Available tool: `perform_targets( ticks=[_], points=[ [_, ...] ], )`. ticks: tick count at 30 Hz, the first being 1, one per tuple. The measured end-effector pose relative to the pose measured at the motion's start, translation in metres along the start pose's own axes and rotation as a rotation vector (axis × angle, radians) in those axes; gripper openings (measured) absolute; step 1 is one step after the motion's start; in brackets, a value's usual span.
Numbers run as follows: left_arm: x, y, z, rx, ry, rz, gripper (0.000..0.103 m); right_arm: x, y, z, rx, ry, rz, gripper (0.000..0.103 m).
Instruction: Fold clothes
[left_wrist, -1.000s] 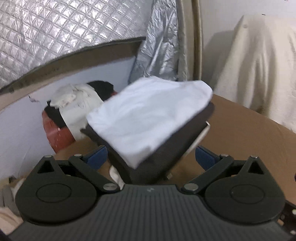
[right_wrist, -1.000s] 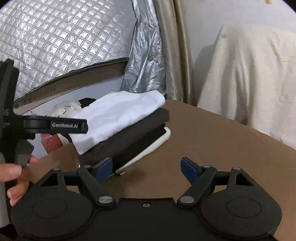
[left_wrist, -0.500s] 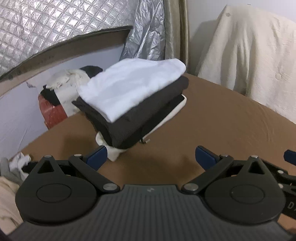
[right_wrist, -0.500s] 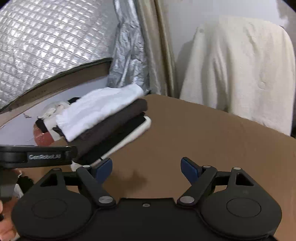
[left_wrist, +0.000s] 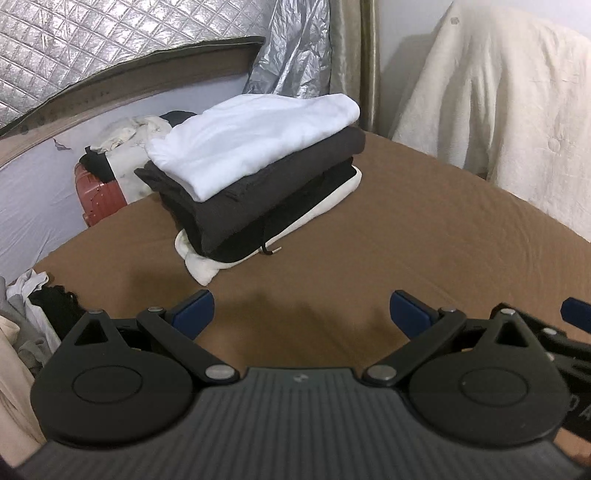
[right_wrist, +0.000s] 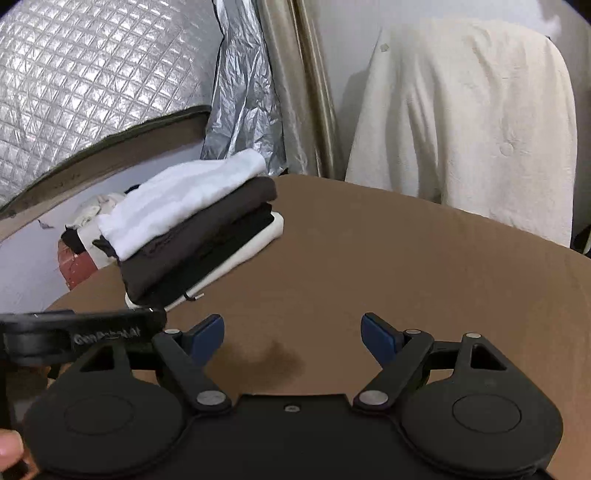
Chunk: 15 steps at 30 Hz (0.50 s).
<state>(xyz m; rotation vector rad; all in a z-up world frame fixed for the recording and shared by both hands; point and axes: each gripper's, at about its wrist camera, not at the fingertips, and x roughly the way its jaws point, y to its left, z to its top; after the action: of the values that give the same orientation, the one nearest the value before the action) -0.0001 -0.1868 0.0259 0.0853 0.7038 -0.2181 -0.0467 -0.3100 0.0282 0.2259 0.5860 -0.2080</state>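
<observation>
The left gripper (left_wrist: 301, 312), black with blue pads, is held with its jaws spread wide and nothing between them. The right gripper (right_wrist: 292, 334), of the same build, is likewise spread and empty. Bare brown sheet (left_wrist: 424, 229) is seen between and ahead of both sets of fingers, giving open room to the right and toward the far edge.

The stack of 4 folded garments (left_wrist: 255, 173) is set on the sheet near its far left edge, well apart from both grippers: a white garment on top, 2 dark ones below, a cream one at the bottom. A dark drawstring hangs from its near side.

Behind the surface, a quilted silver foil panel (right_wrist: 92, 85), a crumpled silver sheet and a cream quilted cover (right_wrist: 469, 122) are seen.

In the left wrist view only, a heap of unfolded clothes (left_wrist: 26, 317) is shown at the left border, and a red suitcase (left_wrist: 98, 192) beyond the stack. In the right wrist view only, a fingertip is shown at the lower left corner.
</observation>
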Motion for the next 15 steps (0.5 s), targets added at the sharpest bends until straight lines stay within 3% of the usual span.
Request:
perform_targets(
  ticks=[15],
  points=[
    [0.0018,0.0066,-0.0011,-0.040,-0.009,-0.014,0.103,0.0059,0.0035,-0.0031,-0.014,0.007,-0.011,0.085]
  ],
)
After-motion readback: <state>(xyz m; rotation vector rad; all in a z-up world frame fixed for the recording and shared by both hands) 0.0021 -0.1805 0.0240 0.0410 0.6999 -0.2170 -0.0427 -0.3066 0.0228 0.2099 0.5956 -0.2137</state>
